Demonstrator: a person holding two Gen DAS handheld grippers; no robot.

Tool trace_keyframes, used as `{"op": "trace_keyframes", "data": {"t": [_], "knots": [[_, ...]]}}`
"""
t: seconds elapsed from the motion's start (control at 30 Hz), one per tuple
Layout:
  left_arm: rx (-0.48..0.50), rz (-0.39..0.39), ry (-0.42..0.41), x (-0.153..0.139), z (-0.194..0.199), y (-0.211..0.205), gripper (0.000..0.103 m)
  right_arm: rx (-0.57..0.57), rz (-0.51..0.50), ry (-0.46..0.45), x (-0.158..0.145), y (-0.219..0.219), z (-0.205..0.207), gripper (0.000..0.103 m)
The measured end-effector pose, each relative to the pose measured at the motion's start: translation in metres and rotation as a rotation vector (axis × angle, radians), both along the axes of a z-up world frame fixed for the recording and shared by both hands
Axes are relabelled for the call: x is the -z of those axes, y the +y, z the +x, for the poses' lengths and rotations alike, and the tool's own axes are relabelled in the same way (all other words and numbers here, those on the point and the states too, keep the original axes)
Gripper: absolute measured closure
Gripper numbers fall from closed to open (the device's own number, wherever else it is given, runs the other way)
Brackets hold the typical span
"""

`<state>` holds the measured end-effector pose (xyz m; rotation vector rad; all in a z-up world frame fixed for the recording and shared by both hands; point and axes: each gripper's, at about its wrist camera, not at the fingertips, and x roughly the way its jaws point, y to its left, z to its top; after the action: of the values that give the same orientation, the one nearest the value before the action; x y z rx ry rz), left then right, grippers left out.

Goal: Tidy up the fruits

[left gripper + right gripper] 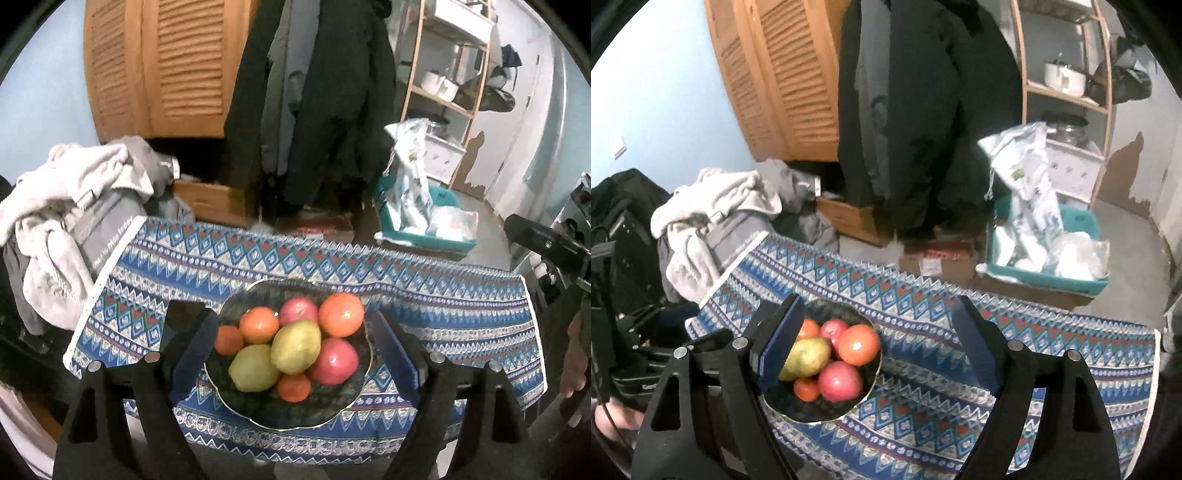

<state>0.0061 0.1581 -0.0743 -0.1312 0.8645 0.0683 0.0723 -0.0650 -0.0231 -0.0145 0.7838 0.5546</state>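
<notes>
A dark glass bowl sits on a blue patterned tablecloth and holds several fruits: oranges, red apples, a yellow-green mango and a green fruit. My left gripper is open and empty, its fingers either side of the bowl, above it. My right gripper is open and empty, over the cloth to the right of the bowl; its left finger hides part of the fruit. The mango and an apple show there.
A pile of grey and white clothes lies at the table's left end. Dark coats hang behind the table. A teal bin with plastic bags stands on the floor, beside a wooden shelf. Louvred wooden doors are at the back.
</notes>
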Motion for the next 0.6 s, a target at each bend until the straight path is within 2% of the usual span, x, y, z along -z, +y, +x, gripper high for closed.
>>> {"op": "trace_keyframes", "data": {"t": [0.43,0.6], "knots": [[0.019,0.034,-0.123,-0.038,-0.020,-0.026,0.011,0.016,0.009,-0.093,-0.033,-0.031,-0.029,0.014],[0.020,0.053,-0.184,-0.053,-0.029,-0.035,0.001,0.018,0.016,-0.121,-0.040,-0.039,-0.039,0.014]]}}
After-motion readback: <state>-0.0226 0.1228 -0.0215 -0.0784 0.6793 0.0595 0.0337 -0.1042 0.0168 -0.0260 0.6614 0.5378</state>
